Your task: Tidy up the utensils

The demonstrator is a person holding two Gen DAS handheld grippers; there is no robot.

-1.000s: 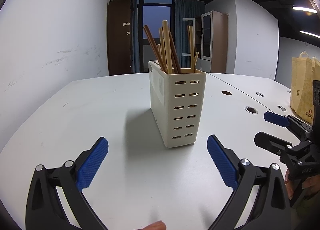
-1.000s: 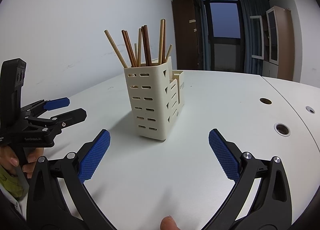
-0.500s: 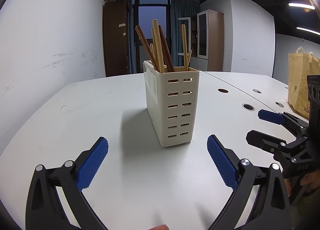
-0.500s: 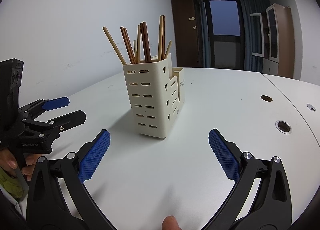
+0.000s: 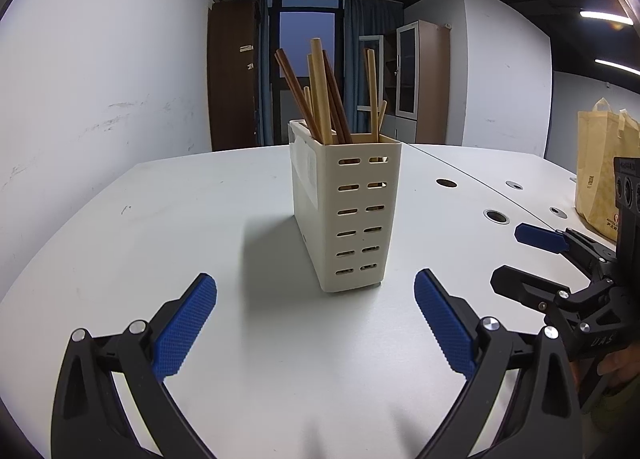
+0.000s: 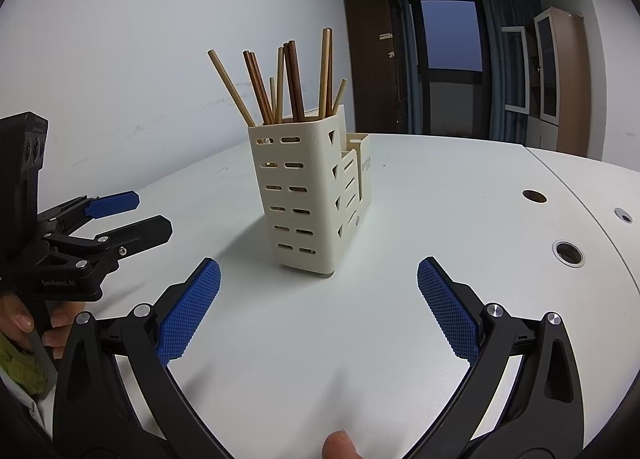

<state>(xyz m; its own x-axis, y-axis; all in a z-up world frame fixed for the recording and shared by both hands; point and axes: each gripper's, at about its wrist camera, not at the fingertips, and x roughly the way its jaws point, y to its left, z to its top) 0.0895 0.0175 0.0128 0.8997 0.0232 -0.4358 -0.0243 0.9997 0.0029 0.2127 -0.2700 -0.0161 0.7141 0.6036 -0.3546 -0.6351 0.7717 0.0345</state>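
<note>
The cream holder (image 5: pixel 347 215) is standing upright on the white table (image 5: pixel 180 219) at about 12 o'clock from both claws, with the chopsticks (image 5: pixel 324 95) poking out of its top. The left gripper (image 5: pixel 315 301) and the right gripper (image 6: pixel 319 291) are both spread wide and holding nothing — each is sitting near the holder, not touching it. A yellow bag (image 5: pixel 600 175) is resting far off at 2 o'clock.

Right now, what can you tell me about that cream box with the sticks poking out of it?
The utensil holder is a tall, narrow cream caddy, plastic by the look, with rows of slots in its walls. It steps down into lower compartments behind. It stands upright on the white table, untouched by either tool. Its tallest compartment holds a loose bundle of light and dark wooden chopsticks, leaning at different angles.
</note>
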